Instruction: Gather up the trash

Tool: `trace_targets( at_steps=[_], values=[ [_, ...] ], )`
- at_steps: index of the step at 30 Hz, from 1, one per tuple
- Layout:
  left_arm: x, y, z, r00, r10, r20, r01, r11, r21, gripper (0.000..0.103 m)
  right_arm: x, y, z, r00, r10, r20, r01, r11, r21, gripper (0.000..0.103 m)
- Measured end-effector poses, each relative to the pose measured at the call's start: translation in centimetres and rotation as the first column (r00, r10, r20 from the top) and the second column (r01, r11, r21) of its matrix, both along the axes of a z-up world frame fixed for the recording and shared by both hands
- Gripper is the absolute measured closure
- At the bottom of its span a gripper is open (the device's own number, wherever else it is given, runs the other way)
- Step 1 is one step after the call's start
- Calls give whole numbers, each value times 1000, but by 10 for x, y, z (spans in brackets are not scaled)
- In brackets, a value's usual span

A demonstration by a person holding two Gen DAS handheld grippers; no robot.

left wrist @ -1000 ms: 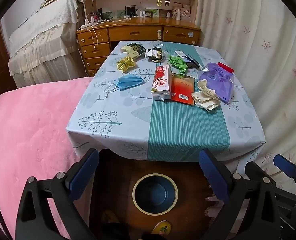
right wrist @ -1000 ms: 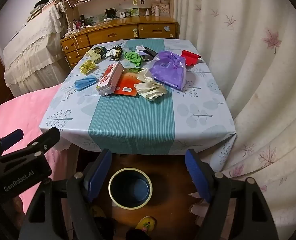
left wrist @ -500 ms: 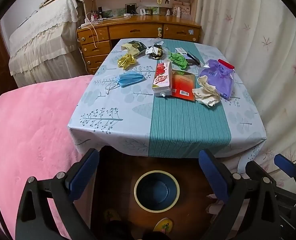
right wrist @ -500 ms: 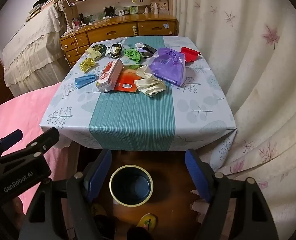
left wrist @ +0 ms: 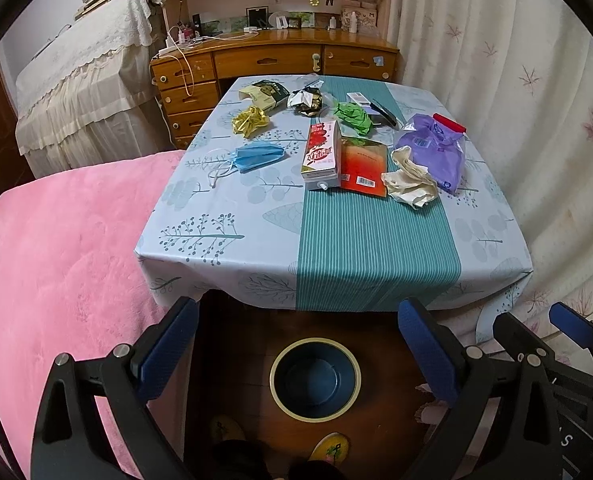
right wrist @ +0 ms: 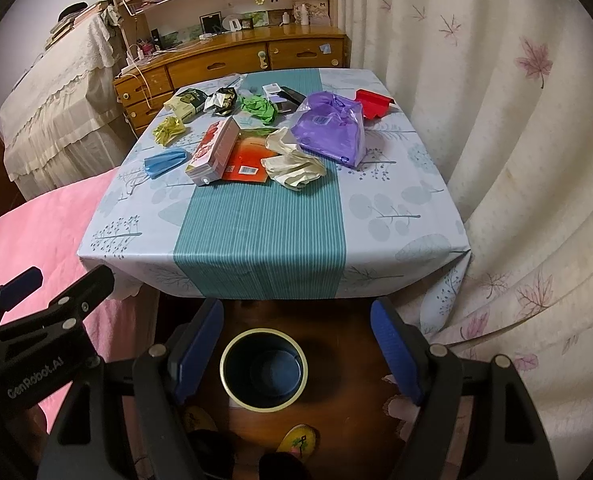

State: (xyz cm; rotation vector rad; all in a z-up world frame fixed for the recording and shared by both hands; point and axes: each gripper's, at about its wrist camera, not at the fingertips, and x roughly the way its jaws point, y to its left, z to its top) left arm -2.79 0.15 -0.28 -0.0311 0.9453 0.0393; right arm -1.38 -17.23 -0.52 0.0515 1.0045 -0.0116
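Trash lies on the far half of the table (left wrist: pixel 216 236): a blue face mask (left wrist: pixel 258 156), a red-and-white carton (left wrist: pixel 322 152), an orange packet (left wrist: pixel 363 166), crumpled cream paper (left wrist: pixel 412 182), a purple bag (left wrist: pixel 436 152), green paper (left wrist: pixel 352 116) and a gold wrapper (left wrist: pixel 250 120). A dark blue bin (left wrist: pixel 315 379) with a cream rim stands on the floor before the table; it also shows in the right wrist view (right wrist: pixel 263 369). My left gripper (left wrist: pixel 298 354) and my right gripper (right wrist: pixel 296 354) are both open and empty, held above the bin, short of the table's near edge.
A pink bed (left wrist: pixel 56 260) lies left of the table. A patterned curtain (right wrist: pixel 516 140) hangs close on the right. A wooden desk (left wrist: pixel 276 60) with drawers stands behind the table. A red box (right wrist: pixel 372 104) and a black object (right wrist: pixel 292 96) lie at the table's far side.
Both grippers have drawn back and risen slightly, so the table looks a little farther away. Nothing on the table has moved.
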Motion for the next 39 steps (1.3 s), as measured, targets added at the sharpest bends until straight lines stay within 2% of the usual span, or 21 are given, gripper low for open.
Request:
trace_targets(
  at_steps=[2,10,12,39],
  values=[
    [11,-7,4,1000,4,-2,-4,1000,0,4,0,0,0,1000,0,2,0,1000,0,26],
    [0,-7,2,1000,7,-7,-7,1000,1,4,1,-1,0,1000,-6,5,6,1000,3,26],
    [10,-7,3,1000,2,-14,-2,1000,5,4,2,-2,0,1000,-6,5,6,1000,2,26],
    [11,1,1,999,19,-38,-19,1000,13,4,3,3,3,1000,1,14,-1,1000,15,26]
  ],
)
